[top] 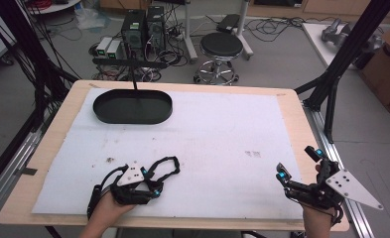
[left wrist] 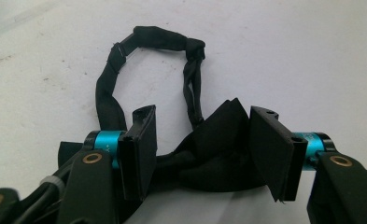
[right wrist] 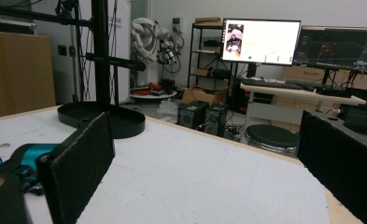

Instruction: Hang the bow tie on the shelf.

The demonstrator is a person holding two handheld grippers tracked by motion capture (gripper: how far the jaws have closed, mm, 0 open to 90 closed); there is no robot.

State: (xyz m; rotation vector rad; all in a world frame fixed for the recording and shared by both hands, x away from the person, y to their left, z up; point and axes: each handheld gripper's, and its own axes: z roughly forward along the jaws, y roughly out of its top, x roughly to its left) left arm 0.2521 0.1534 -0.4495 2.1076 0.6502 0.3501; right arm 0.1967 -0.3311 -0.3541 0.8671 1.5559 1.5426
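A white mat (top: 207, 144) covers most of a pale wooden table (top: 48, 148), marked with small dark specks near its left side. At the far left of the mat stands a black oval tray (top: 133, 106) with a thin upright post rising from it. Near the front left edge the left gripper (top: 150, 184) lies low on the mat, jaws spread wide, and a black strap (left wrist: 153, 39) loops out ahead of them; its bunched end (left wrist: 218, 144) sits between the open jaws, though whether either pad touches it I cannot tell. At the front right corner the right gripper (top: 299, 163) is held just above the table edge, jaws parted with nothing between them. Beyond the table: computer towers (top: 143, 27), cables across a grey floor, a round black stool (top: 221, 47), and a cardboard box (top: 388, 64) at far right. The right gripper view shows two lit monitors (right wrist: 260, 41) on a desk
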